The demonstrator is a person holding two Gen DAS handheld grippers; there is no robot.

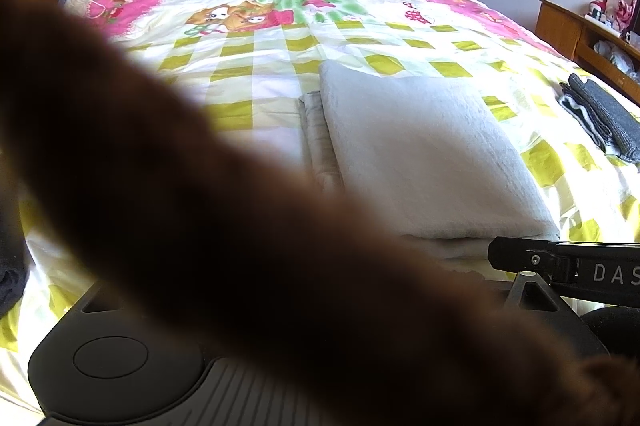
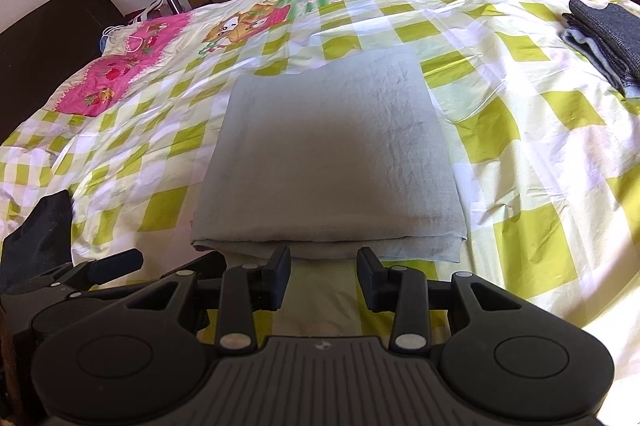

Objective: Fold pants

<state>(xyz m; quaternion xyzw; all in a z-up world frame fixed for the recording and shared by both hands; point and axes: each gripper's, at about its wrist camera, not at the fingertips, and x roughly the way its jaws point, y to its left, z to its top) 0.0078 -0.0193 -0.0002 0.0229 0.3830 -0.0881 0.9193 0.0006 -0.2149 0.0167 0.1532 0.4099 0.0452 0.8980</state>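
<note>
Folded pale grey pants (image 2: 332, 154) lie flat on the checked bedspread (image 2: 532, 154). The right gripper (image 2: 324, 268) sits just before their near edge, fingers spread and holding nothing. A blurred brown mass (image 1: 224, 210) hides the left gripper's fingers, so whether that gripper is spread cannot be told. Dark folded clothes (image 2: 608, 38) lie well right of the pants.

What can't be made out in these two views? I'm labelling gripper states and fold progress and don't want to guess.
- Left wrist view: a blurred brown shape right at the lens covers the left gripper's jaws; open or shut cannot be told.
- Left wrist view: the same blur hides the near left edge of the folded grey pants.
- Both views: the dark folded clothes are cut off by the right edge.
- Right wrist view: the right gripper hides the bedspread below it.
</note>
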